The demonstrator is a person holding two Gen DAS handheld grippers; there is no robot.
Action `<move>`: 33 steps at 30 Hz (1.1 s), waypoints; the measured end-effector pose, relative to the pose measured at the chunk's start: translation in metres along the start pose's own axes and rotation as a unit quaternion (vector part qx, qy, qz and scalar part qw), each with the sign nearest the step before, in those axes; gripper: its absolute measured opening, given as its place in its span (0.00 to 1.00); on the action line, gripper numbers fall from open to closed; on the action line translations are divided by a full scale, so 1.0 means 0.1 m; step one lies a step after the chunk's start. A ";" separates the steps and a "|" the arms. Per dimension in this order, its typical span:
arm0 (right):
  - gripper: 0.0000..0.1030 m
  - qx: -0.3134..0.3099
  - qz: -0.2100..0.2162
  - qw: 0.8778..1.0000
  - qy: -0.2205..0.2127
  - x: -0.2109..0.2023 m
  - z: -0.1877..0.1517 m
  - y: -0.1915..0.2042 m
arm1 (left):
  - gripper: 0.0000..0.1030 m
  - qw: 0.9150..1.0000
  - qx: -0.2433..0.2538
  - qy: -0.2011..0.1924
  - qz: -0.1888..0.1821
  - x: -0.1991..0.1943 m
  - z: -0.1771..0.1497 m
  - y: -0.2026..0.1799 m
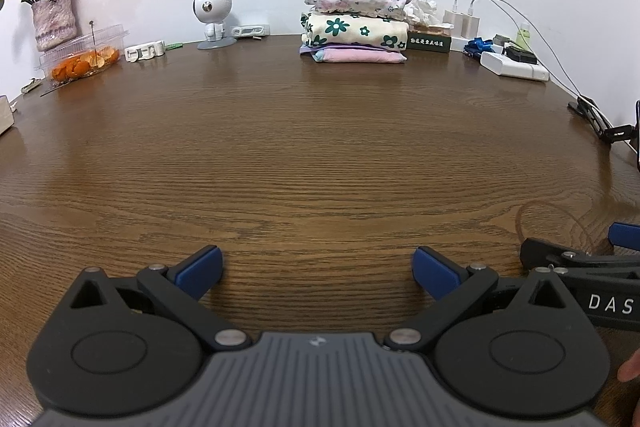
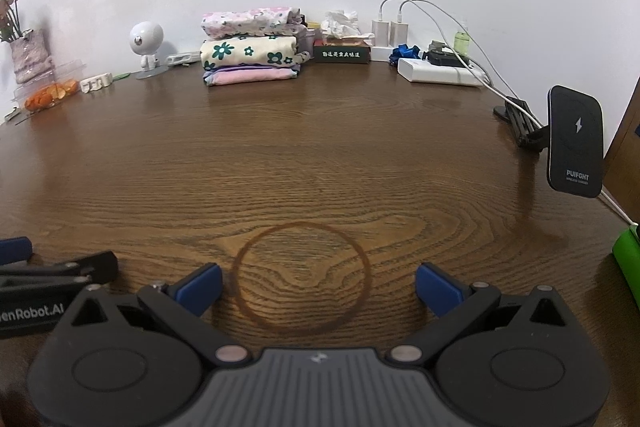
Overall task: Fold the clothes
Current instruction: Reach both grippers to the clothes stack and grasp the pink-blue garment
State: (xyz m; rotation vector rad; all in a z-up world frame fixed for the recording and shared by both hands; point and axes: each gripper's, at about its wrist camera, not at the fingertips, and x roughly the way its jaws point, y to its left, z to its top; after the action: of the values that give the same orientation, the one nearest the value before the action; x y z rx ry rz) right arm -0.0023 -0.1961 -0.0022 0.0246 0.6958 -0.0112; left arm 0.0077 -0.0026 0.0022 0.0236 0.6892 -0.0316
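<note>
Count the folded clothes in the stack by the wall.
4 visible, stacked: pink floral piece on top, cream green-flowered one under it, thin purple layer next, pink piece at bottom. More may be hidden.

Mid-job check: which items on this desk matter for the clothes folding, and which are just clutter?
For the job:
- stack of folded clothes at the back edge
- left tool, open, empty
- right tool, open, empty
- bare wooden table in front

Just lying about:
- white robot figurine
- flower vase
- tub of orange peel
- tissue box
- chargers and cables
- wireless charger stand
</note>
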 end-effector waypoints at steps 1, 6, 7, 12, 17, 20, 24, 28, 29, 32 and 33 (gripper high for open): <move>1.00 0.000 0.000 1.000 0.000 0.00 0.00 0.00 | 1.00 1.000 0.000 0.000 0.000 0.00 0.00 0.00; 1.00 -0.013 0.014 1.000 0.002 0.04 0.04 -0.01 | 1.00 1.000 0.007 0.012 -0.003 0.06 0.12 0.02; 1.00 -0.025 0.026 0.999 0.007 0.06 0.08 -0.01 | 1.00 1.000 0.001 0.007 -0.009 0.08 0.20 0.05; 1.00 -0.095 0.084 0.992 -0.026 0.12 0.68 -0.01 | 1.00 0.996 -0.032 -0.062 -0.055 0.24 1.04 0.31; 1.00 -0.042 0.125 0.985 -0.113 0.64 1.78 -0.20 | 1.00 0.988 -0.111 -0.074 -0.079 1.07 2.20 0.76; 0.92 0.036 0.200 0.973 -0.112 1.25 2.45 -0.37 | 0.91 0.979 -0.172 -0.048 -0.097 1.72 2.76 1.00; 0.75 0.119 0.240 0.963 -0.037 2.04 3.07 -0.40 | 0.69 0.954 -0.256 -0.013 -0.152 2.35 3.09 1.09; 0.13 0.124 0.224 0.967 0.009 2.48 3.28 -0.35 | 0.04 0.927 -0.291 0.008 -0.236 2.65 3.16 1.05; 0.03 0.123 0.227 0.966 0.001 2.48 3.29 -0.34 | 0.03 0.929 -0.279 0.000 -0.244 2.59 3.15 1.05; 0.02 0.100 0.272 0.957 -0.035 2.27 3.30 -0.14 | 0.02 0.925 -0.265 -0.038 -0.268 2.33 3.10 1.12; 0.02 0.084 0.298 0.950 -0.051 2.13 3.29 -0.03 | 0.02 0.919 -0.274 -0.058 -0.278 2.18 3.08 1.20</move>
State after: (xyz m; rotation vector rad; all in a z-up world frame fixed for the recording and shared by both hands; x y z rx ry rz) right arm 0.3722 -0.2082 0.1132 0.3948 0.5593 0.5058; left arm 0.3761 0.1032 0.1021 -0.7112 0.5471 -0.3836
